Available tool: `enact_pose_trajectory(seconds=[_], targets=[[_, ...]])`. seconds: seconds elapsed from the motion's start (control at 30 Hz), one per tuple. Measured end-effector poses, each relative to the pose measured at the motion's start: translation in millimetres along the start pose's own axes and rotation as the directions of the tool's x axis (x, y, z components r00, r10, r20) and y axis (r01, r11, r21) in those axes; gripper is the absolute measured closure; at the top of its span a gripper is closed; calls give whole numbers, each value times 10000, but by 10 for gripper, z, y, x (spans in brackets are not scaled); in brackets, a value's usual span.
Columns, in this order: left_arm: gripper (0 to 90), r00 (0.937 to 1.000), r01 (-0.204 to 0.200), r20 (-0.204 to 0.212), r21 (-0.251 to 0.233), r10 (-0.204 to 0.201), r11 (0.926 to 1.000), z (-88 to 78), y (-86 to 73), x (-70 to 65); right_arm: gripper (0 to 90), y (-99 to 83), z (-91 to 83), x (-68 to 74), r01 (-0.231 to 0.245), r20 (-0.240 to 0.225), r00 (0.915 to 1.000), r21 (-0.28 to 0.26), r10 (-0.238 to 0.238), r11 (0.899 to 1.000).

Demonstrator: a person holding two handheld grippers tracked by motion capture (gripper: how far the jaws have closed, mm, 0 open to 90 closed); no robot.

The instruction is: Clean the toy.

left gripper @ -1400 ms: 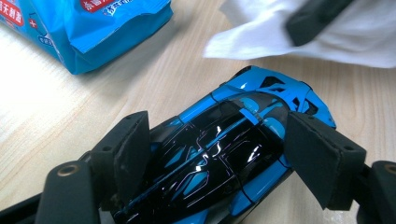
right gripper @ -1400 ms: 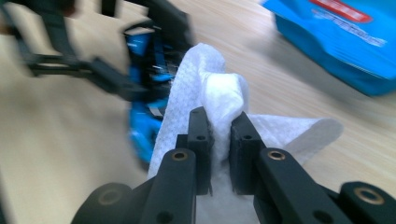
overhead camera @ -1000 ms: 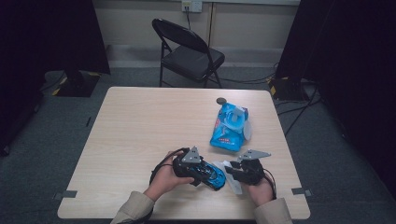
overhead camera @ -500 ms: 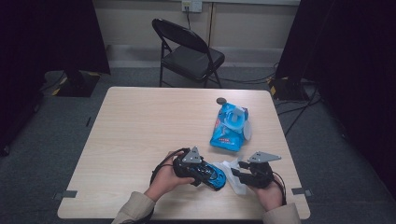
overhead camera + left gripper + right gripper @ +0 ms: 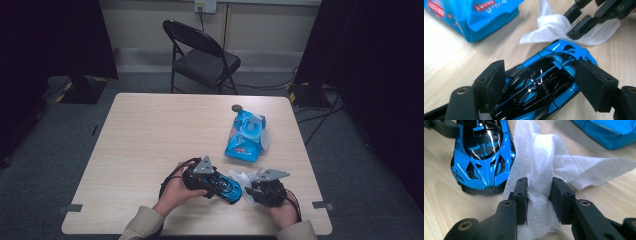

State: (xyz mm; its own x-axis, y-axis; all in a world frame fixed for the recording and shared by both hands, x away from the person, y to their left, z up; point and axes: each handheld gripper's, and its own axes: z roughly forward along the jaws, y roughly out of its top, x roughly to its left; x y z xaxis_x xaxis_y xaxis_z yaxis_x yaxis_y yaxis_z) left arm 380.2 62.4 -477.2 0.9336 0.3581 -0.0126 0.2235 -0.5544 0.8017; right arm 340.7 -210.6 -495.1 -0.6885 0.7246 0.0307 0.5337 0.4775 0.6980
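Observation:
A blue and black toy car [image 5: 227,189] sits near the table's front edge, nose toward the right. My left gripper [image 5: 220,184] is shut on it, and in the left gripper view the pads flank the car's [image 5: 541,82] cabin. A crumpled white wipe [image 5: 240,176] lies against the car's nose. My right gripper [image 5: 251,191] has just been closing its jaws on the wipe. In the right gripper view, the right gripper's [image 5: 539,187] pads press the bunched wipe [image 5: 544,157] next to the car [image 5: 484,152].
A blue pack of wipes [image 5: 245,135] with its white lid open lies behind the grippers, toward the table's right side. A small dark round thing [image 5: 236,107] sits beyond it. A black folding chair [image 5: 200,55] stands behind the table [image 5: 150,130].
The right gripper has shifted slightly toward the near edge with the wipe at the car's nose. The left gripper and the car have stayed put.

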Motion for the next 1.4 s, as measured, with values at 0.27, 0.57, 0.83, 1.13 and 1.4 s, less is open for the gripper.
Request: enact_pose_trajectory(seconds=[0.27, 0.57, 0.83, 1.13, 1.4], targets=[[259, 9992, 376, -154, 308, -371, 9988, -182, -82, -11, 690, -5, 3, 11, 42, 128, 9999, -36, -41, 10000], [296, 9992, 410, -2, 587, -411, 9974, -136, -137, -51, 703, -13, 2, -1, -75, 108, 9999, -95, 76, 9999], [296, 9986, 519, -165, 631, -509, 9967, -124, -129, -57, 726, -13, 3, -4, -110, 160, 9998, -102, 111, 9999], [296, 9996, 278, -80, 587, -274, 9979, -129, -146, -49, 859, 18, 13, -71, -353, 17, 9994, 39, 353, 9994], [296, 9997, 222, 68, 564, -226, 9982, -110, -133, -68, 866, 127, 131, -53, -233, -876, 9959, 36, 235, 9997]])
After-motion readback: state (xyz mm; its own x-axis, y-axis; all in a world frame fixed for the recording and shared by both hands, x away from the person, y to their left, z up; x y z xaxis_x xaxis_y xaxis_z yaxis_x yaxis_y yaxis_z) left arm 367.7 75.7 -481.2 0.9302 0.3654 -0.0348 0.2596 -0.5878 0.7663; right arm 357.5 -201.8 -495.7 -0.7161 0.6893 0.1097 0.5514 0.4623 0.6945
